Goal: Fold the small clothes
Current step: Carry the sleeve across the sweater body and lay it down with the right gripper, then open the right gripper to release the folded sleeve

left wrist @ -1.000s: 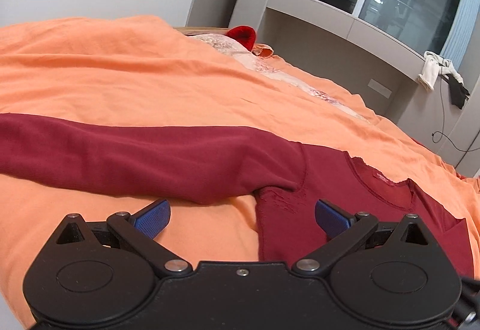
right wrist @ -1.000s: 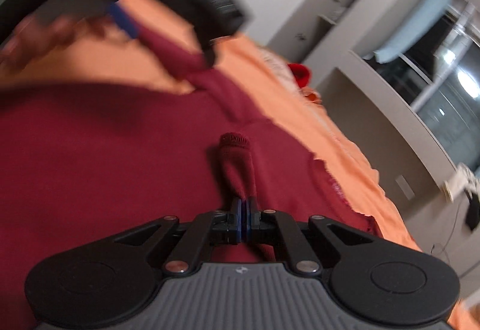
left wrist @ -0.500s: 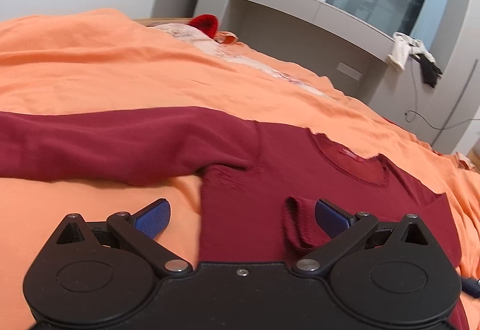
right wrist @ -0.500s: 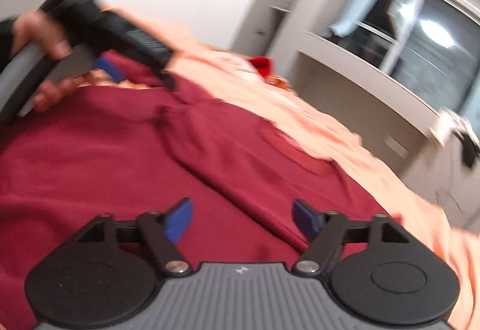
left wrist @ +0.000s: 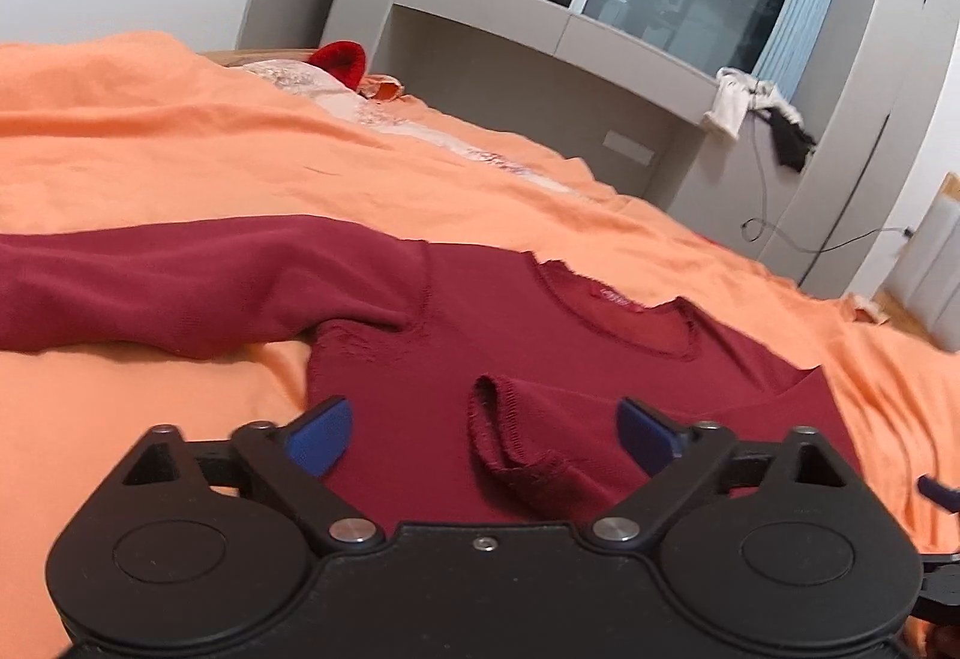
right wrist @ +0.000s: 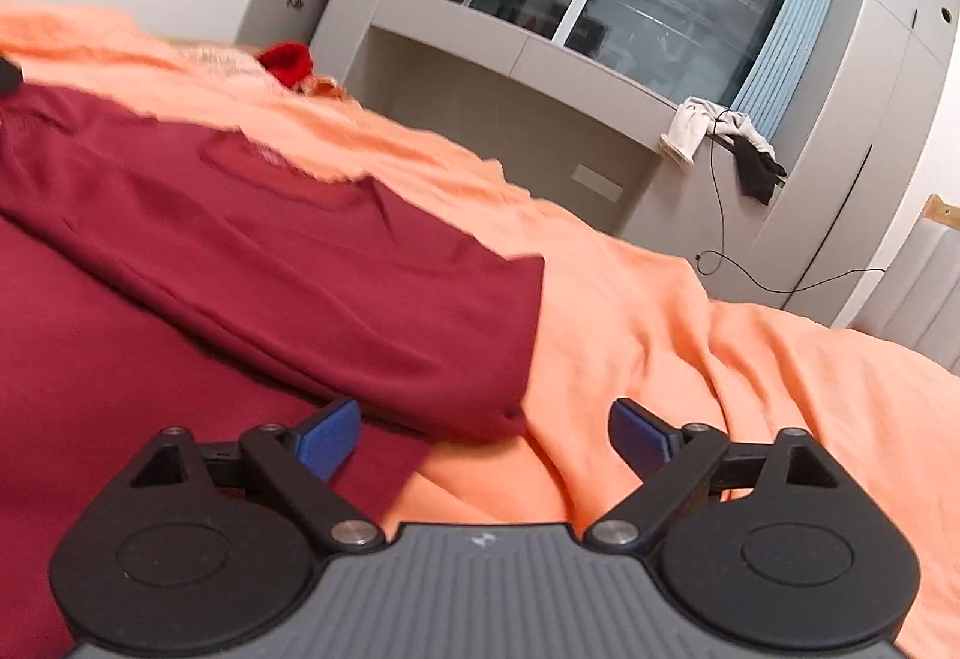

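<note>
A dark red long-sleeved sweater (left wrist: 540, 323) lies flat on the orange bedspread (left wrist: 180, 149). One sleeve (left wrist: 180, 275) stretches out to the left. The other sleeve is folded across the chest, its cuff (left wrist: 504, 431) lying between my left gripper's fingers. My left gripper (left wrist: 483, 434) is open and empty just above the sweater body. In the right wrist view the folded sleeve (right wrist: 336, 263) crosses the sweater (right wrist: 90, 359) to its right edge. My right gripper (right wrist: 483, 437) is open and empty over that edge, its left finger above the sweater and its right above the bedspread (right wrist: 690, 359).
A bright red item (left wrist: 339, 59) and a pale patterned cloth (left wrist: 312, 80) lie at the far end of the bed. Grey built-in shelving (left wrist: 540, 35) and a window stand beyond. Clothes (left wrist: 750, 104) hang off the ledge, with a cable trailing down.
My right gripper let go of the sleeve cuff, opened, and moved right to the sweater's edge. The sleeve now lies folded across the chest. My left gripper shifted right over the sweater body.
</note>
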A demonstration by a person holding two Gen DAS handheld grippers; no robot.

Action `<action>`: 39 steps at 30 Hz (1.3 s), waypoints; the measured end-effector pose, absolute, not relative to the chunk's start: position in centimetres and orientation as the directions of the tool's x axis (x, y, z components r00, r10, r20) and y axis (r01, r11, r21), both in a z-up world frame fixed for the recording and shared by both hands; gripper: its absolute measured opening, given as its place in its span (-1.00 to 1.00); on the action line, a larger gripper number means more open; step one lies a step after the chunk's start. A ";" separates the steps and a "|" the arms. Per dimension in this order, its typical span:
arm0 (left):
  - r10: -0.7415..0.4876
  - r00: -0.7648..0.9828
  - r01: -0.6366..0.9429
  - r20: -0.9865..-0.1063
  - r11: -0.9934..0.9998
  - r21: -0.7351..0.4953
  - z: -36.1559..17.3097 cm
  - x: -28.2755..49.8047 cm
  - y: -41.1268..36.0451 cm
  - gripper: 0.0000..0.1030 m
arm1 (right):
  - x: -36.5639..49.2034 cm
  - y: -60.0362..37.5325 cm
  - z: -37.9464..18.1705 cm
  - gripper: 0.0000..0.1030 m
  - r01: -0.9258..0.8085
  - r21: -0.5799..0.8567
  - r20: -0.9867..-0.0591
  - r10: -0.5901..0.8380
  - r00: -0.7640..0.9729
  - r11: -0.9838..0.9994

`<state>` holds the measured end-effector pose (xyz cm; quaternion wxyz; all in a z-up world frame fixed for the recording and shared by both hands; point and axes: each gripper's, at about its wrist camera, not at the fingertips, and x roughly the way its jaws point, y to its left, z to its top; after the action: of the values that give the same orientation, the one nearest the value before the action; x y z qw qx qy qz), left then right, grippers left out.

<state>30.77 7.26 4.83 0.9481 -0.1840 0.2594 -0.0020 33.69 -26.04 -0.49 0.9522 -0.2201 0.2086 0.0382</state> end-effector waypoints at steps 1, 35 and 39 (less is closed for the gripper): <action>-0.111 0.867 -0.084 -0.486 0.928 -0.362 4.8 30.8 7.3 0.62 | 33.8 -26.0 -0.8 0.71 -0.167 -0.416 -0.417 -0.024 0.909 0.894; -0.279 0.799 0.081 -0.532 0.927 -0.365 3.1 28.7 5.2 -0.96 | 35.7 -27.3 -1.4 -0.88 -0.162 -0.409 -0.431 -0.033 0.902 0.898; -0.281 0.755 0.080 -0.593 0.936 -0.342 2.4 29.5 4.9 -0.93 | 36.0 -27.3 -2.2 -0.78 -0.188 -0.421 -0.468 -0.035 0.883 0.887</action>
<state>29.52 4.87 2.36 0.9248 -0.1493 0.3361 -0.0974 35.99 -27.32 -2.16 0.9416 -0.2340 0.2386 0.0408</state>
